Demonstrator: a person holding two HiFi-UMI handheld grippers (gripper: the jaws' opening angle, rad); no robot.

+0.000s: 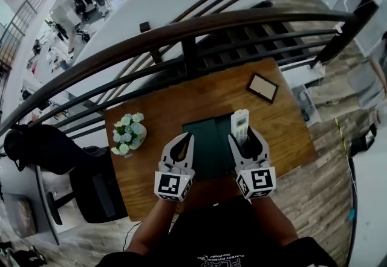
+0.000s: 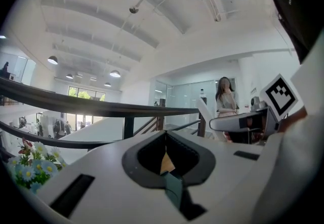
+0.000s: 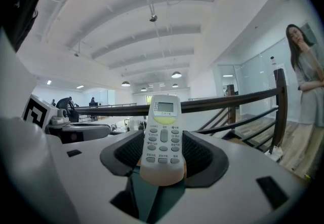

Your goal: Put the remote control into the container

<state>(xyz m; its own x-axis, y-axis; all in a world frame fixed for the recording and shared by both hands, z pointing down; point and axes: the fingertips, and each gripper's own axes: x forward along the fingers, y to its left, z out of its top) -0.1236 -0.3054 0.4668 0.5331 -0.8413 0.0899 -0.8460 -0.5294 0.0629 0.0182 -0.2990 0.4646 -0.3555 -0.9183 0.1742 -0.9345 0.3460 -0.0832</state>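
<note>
At frame centre my right gripper (image 1: 243, 139) clamps the remote control (image 1: 240, 124) by its lower end beside the container (image 1: 205, 152), left gripper (image 1: 179, 145) closed empty; I fear it pivots loose.

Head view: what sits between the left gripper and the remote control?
Only the dark green container lies between the left gripper and the remote control, held by the right gripper; head view shows it.

Head view: high, steeply down onto table (image 1: 163, 109). Gripper views: low, close, tilted up, facing far. All share the railing (image 1: 199, 25). Left gripper view catches right gripper (image 2: 218, 122) at right.
</note>
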